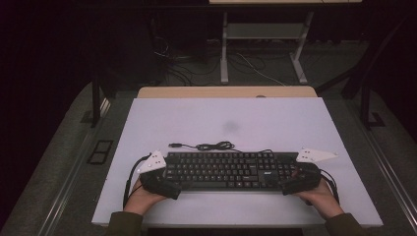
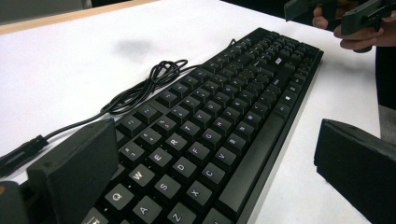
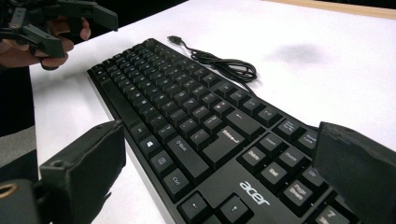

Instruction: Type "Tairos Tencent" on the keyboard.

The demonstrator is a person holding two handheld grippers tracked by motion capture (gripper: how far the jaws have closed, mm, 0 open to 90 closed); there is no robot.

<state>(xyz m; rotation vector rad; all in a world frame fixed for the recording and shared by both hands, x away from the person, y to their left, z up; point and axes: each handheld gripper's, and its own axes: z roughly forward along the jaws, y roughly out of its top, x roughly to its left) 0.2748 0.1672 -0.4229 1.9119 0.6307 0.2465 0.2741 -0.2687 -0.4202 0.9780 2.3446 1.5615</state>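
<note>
Black keyboard (image 1: 226, 171) — white legends, black cable (image 1: 209, 146), white table (image 1: 275, 118)

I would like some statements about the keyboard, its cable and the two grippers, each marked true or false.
1. The keyboard is black. True.
2. The left gripper is shut on the cable. False: its jaws are open, astride the keyboard's left end.
3. The cable lies coiled on the table behind the keyboard. True.
4. The right gripper is at the keyboard's left end. False: at the right end, jaws open.

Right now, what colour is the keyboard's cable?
Black, like the keyboard; its cable is clearest in the left gripper view.
</note>
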